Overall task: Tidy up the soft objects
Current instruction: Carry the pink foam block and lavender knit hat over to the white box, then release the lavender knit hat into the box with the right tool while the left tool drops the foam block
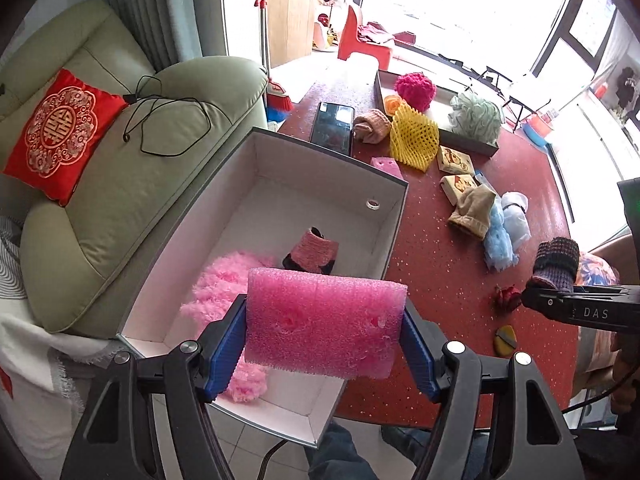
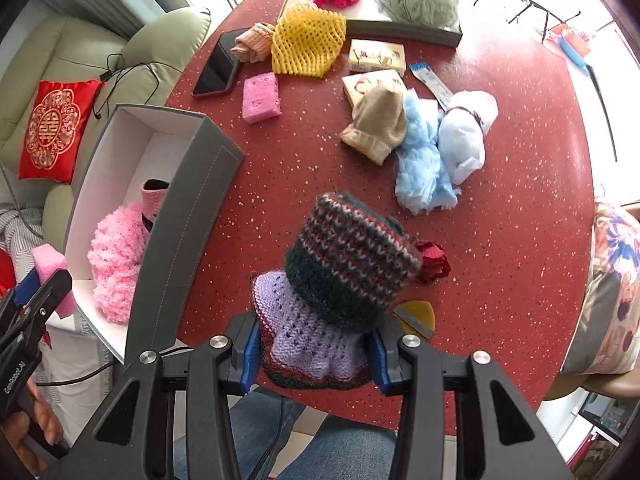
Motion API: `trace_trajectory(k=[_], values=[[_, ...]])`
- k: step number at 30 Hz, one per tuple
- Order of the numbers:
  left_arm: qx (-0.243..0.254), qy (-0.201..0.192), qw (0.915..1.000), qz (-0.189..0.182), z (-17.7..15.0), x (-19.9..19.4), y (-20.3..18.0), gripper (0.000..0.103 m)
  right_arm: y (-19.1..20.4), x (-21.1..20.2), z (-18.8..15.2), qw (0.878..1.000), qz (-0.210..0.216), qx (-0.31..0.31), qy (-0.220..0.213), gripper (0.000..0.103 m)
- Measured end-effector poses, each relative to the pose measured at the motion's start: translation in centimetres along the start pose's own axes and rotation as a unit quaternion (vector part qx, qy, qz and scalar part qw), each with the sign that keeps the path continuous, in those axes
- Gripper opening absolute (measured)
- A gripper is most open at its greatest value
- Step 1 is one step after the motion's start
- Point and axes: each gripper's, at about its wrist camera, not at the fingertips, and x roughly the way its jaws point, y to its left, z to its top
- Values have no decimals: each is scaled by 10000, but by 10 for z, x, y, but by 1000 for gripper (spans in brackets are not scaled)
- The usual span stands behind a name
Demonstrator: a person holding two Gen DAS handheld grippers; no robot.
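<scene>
Daylight pours in from the big windows (image 1: 460, 4) at the far side of the room, so bright that the panes are blown out to plain white. The red desk (image 2: 500, 220) is evenly lit, with a pale sheen at its far edge near the glass and only soft, short shadows under the things on it. Both views are sharp in the middle. The fisheye lens bends straight edges and leaves dark, rounded corners.
</scene>
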Motion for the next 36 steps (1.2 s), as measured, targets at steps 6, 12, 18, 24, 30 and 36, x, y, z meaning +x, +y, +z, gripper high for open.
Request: trace_trajectory(k=[6,12,18,24,30,36], values=[[-248,-247,9994,-22,1,-6,15,72,20,-12,7,9993,-191,-278,-131,47],[-513,-361,9980,10,-2,-10,33,72,46,-17,16,9969,-297,-688,-234,47],[-772,-368,9963,111,-7,-11,50,72,73,-19,18,9925,-280,-1143,-329,47],[-963,-372,9946,120,-9,-8,59,72,92,-24,20,9875,-306,-1481,-450,47],[-917,-556,9941,137,0,-11,60,72,106,-38,29,9840,-257,-1616,-710,47],[-715,-470,9963,64,5,-4,51,72,130,-48,30,9736,-252,-2071,-928,47]])
